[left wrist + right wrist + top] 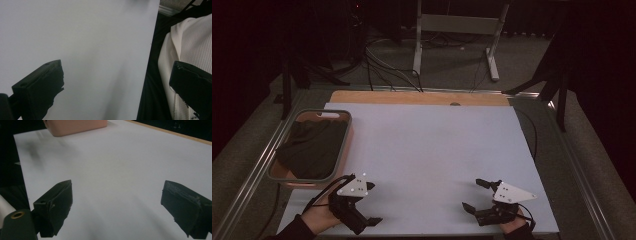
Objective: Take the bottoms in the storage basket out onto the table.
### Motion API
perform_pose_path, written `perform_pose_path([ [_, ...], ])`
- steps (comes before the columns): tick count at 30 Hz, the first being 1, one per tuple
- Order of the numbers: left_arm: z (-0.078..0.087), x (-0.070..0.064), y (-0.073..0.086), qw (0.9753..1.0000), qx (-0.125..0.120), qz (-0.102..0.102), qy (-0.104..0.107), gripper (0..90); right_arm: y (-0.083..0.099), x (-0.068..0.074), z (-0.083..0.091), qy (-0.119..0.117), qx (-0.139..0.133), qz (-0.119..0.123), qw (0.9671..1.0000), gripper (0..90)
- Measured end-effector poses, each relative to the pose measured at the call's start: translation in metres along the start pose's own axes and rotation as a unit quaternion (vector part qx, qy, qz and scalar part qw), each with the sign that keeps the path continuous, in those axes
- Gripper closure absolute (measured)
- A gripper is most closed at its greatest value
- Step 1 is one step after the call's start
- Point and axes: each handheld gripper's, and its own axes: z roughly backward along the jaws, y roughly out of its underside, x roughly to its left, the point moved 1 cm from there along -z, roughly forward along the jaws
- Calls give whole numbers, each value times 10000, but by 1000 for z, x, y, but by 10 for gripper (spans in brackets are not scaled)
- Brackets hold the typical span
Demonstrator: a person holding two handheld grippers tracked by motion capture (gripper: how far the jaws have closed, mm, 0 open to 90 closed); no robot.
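My left gripper (373, 203) rests near the table's front left corner, held by a hand, jaws wide apart and empty. In the left gripper view the left gripper (117, 82) spans the bare white table top (87, 45) and its front edge. My right gripper (473, 194) sits near the front right, also open with nothing between its fingers. The right gripper view has the right gripper (117, 200) facing across the table toward the pink basket (75, 126). That basket (343, 150), with a grey-green rim, stands at the table's left edge and holds a dark cloth (312, 147).
The white table sheet (427, 150) has a wooden strip (412, 97) along its far edge. Beyond it are metal desk legs (417, 45) and cables on the floor. The person's white knitted garment (190, 42) lies just past the table's front edge.
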Motion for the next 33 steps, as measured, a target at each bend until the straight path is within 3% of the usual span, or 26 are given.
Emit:
perform_pose_path([
  [11,18,9,-12,9999,-32,-38,-87,3,-1,1,0,-29,-49,27,10000,107],
  [33,61,26,-23,9979,-340,68,-539,3,-1,1,-2,-29,-1,39,10000,108],
])
